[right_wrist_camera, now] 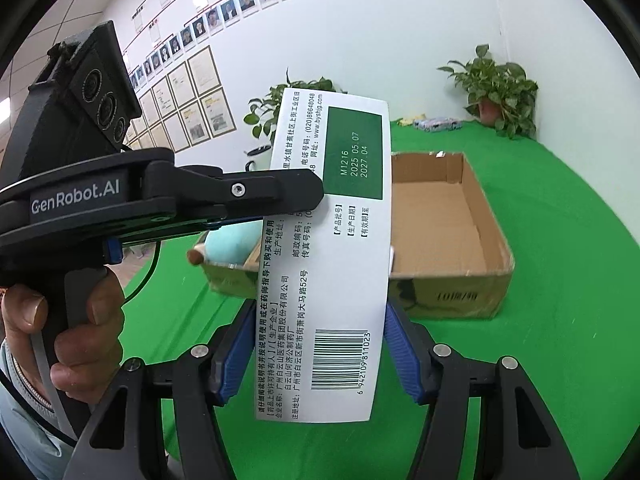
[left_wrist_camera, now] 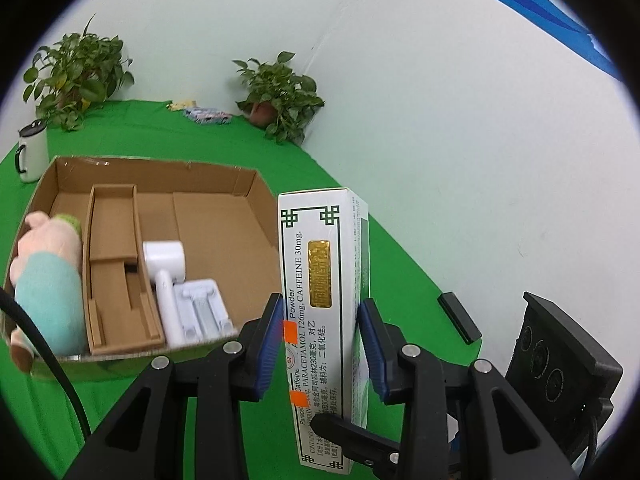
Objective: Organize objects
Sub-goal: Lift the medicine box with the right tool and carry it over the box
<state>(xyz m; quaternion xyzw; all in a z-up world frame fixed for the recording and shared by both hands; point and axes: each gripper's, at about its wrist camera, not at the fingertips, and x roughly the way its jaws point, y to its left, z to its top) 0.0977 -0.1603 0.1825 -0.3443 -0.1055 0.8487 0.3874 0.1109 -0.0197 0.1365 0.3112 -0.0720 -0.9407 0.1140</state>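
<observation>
A tall white medicine box point(left_wrist_camera: 320, 248) with green trim is held up above the green table by both grippers. My left gripper point(left_wrist_camera: 322, 312) is shut on its narrow sides with the blue pads pressing on it. In the right wrist view the same box point(right_wrist_camera: 344, 240) shows its barcode side, and my right gripper point(right_wrist_camera: 320, 312) is shut on its lower part. The left gripper's black finger point(right_wrist_camera: 280, 192) lies across the box higher up, with a hand point(right_wrist_camera: 80, 340) around its handle. An open cardboard box point(left_wrist_camera: 156, 162) stands just behind and left.
The cardboard box point(right_wrist_camera: 452, 296) holds a plush toy point(left_wrist_camera: 48, 272), a white handheld device point(left_wrist_camera: 164, 264) and a white plastic tray point(left_wrist_camera: 202, 304). A white mug point(left_wrist_camera: 32, 152), two potted plants point(left_wrist_camera: 76, 76) point(left_wrist_camera: 280, 92) and a black bar point(left_wrist_camera: 459, 317) are on the green cloth.
</observation>
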